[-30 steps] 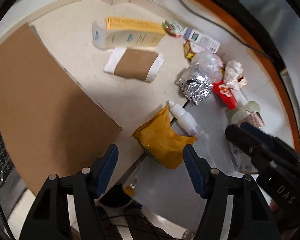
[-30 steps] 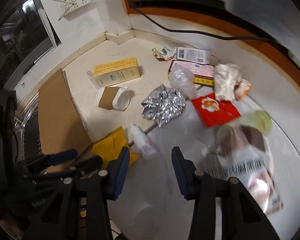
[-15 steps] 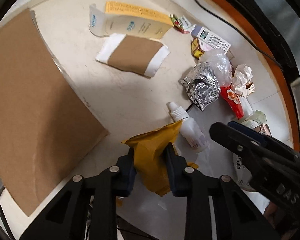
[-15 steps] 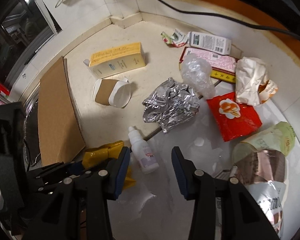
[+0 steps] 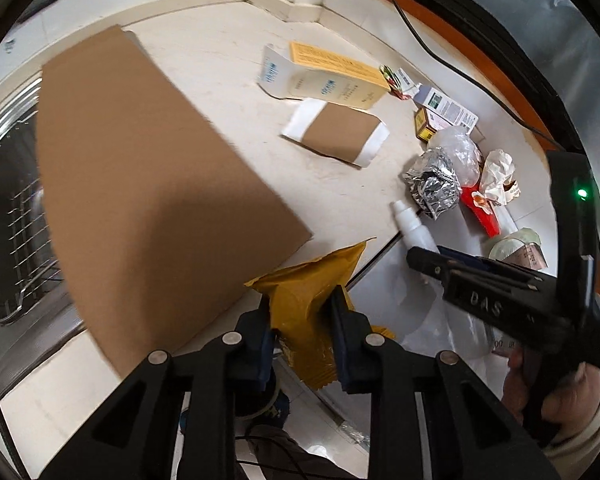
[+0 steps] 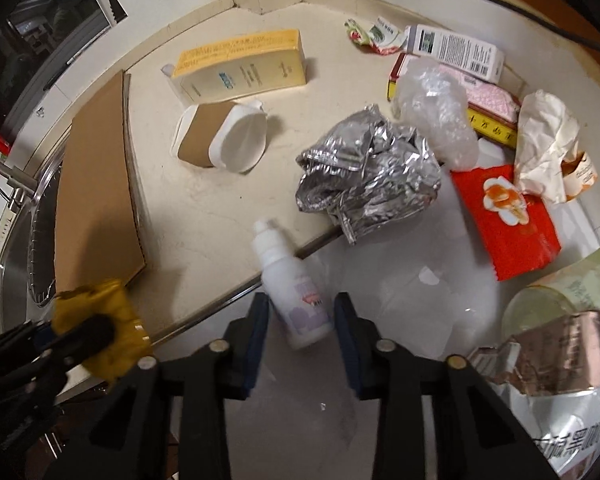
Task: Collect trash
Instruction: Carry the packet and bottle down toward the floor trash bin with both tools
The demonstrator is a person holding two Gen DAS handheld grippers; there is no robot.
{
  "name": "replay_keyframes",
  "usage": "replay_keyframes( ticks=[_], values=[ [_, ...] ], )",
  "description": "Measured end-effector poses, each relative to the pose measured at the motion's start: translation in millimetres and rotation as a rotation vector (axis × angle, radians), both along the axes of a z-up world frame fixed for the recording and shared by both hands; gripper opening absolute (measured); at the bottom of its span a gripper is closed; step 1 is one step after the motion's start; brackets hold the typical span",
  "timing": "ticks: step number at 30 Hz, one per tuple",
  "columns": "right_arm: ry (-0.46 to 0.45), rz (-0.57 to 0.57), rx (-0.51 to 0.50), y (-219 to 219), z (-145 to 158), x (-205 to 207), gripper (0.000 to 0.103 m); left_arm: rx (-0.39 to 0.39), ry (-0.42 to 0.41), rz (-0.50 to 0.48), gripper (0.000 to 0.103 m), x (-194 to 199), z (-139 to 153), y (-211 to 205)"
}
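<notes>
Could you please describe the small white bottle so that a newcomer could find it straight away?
Start at the large brown cardboard sheet on the pale counter, then look toward the crumpled silver foil. The small white bottle lies just below the foil, its lower end between the right claw pads; it is the only smooth capped container among wrappers and boxes.

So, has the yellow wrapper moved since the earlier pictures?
Yes. The yellow wrapper, clamped in the left gripper, now sits at the cardboard sheet's corner, farther from the white bottle.

Both grippers are matte black plastic frames with triangular cut-outs, round silver screws at the finger joints and dark blue pads on the fingertips (image 5: 342,312). The right gripper (image 5: 424,256) bears raised "DAS" lettering and, behind that lettering, a small green light. The hand (image 5: 556,392) gripping it wears a cream ribbed cuff.
</notes>
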State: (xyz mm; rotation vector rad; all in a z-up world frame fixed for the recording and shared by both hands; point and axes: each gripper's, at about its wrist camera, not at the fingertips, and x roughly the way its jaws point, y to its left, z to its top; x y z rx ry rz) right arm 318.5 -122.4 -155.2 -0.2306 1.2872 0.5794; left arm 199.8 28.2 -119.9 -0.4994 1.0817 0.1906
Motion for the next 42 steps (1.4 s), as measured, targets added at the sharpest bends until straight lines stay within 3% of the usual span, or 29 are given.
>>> replay_keyframes(
  ticks=[8,18,32,42],
  values=[
    [-0.081,0.018,-0.024,9,8,-18,0.024,0.006,-0.030,0.011,0.022,-35,15,10],
    [-0.140,-0.073,-0.015,4,34,-49,0.024,0.040,-0.096,-0.043,0.022,-76,41,17],
    [-0.227,-0.185,0.016,10,79,-120,0.024,0.042,-0.161,-0.125,0.022,-133,61,38],
    [-0.268,-0.251,0.038,13,96,-176,0.024,0.049,-0.174,-0.213,0.022,-160,62,43]
  ],
)
